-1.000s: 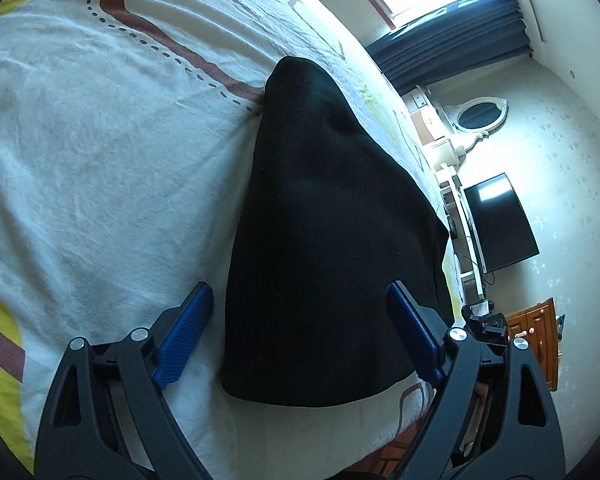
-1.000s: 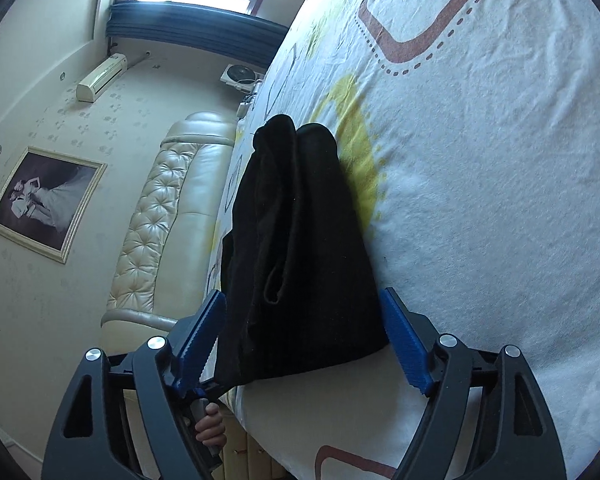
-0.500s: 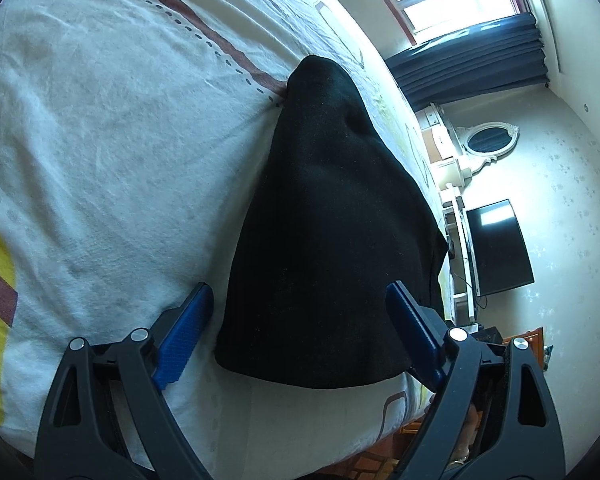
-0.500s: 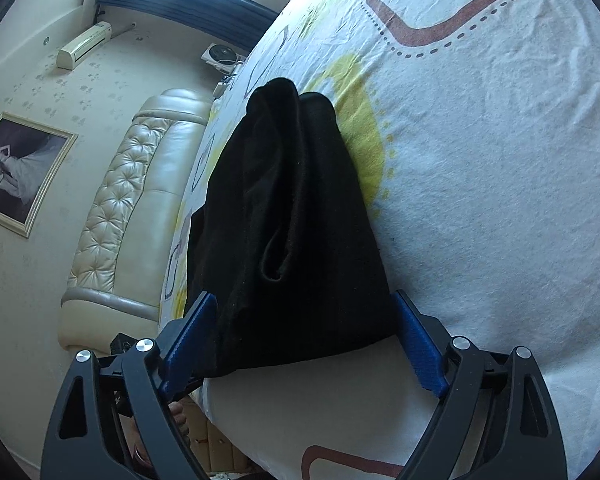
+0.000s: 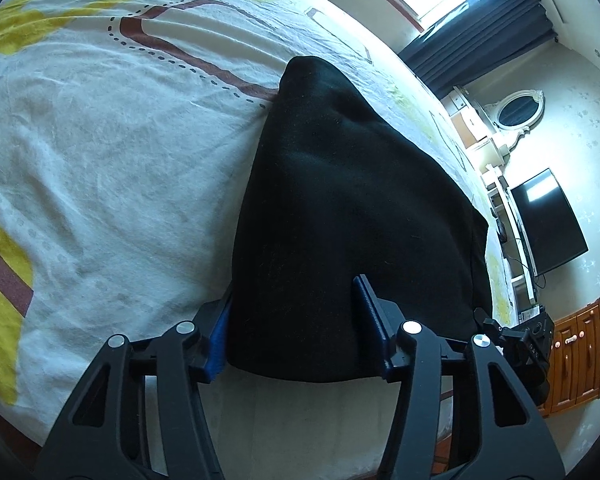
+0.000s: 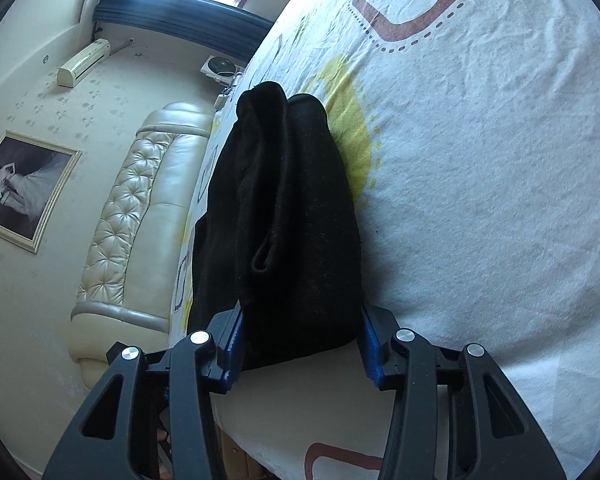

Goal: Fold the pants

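Observation:
Black pants [image 5: 340,184] lie folded into a long narrow stack on the patterned white bed sheet [image 5: 100,160], their near end at the bed's front edge. My left gripper [image 5: 294,292] is closing on that end: its left pad [image 5: 220,336] is against the stack's left edge and its right pad [image 5: 370,320] lies on top of the cloth. In the right wrist view the pants [image 6: 292,200] show a folded ridge and a pocket-like loop. My right gripper [image 6: 302,312] is closing too, its pads squeezing both sides of the near end.
The sheet [image 6: 480,160] spreads wide beside the pants. A padded cream headboard [image 6: 128,220] and a framed picture [image 6: 20,188] are to the left. A dark TV [image 5: 548,220], an oval mirror [image 5: 516,110] and a wooden cabinet [image 5: 576,348] stand past the bed's right side.
Both grippers have gone from wide open around the pants' near end to closing in on it. The cloth's near end now looks narrower between the right gripper's pads.

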Demonstrator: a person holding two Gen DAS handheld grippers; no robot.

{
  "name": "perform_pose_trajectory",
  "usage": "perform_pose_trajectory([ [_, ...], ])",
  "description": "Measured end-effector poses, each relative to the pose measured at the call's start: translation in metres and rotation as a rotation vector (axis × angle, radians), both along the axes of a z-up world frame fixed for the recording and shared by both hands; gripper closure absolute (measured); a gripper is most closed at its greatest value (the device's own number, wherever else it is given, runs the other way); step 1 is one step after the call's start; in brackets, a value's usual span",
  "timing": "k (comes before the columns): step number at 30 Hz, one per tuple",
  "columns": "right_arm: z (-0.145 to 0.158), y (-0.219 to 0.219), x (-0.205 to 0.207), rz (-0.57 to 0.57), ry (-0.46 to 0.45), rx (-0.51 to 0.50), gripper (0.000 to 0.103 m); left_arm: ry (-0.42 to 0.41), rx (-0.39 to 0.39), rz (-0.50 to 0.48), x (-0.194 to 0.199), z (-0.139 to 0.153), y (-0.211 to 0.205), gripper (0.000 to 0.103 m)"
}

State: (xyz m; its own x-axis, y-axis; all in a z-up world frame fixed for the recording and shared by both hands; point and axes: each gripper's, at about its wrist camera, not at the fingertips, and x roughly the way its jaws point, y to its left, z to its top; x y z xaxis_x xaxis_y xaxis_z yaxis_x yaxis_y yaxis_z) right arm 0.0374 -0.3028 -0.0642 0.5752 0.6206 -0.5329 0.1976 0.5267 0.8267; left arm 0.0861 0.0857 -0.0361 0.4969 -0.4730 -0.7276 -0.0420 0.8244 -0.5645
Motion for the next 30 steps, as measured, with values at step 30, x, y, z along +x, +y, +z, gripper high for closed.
perform_pose_trajectory([
  [30, 0.002, 0.004, 0.011, 0.004, 0.016, 0.042, 0.026, 0.047, -0.141, 0.003, 0.002, -0.014, 0.010, 0.039],
])
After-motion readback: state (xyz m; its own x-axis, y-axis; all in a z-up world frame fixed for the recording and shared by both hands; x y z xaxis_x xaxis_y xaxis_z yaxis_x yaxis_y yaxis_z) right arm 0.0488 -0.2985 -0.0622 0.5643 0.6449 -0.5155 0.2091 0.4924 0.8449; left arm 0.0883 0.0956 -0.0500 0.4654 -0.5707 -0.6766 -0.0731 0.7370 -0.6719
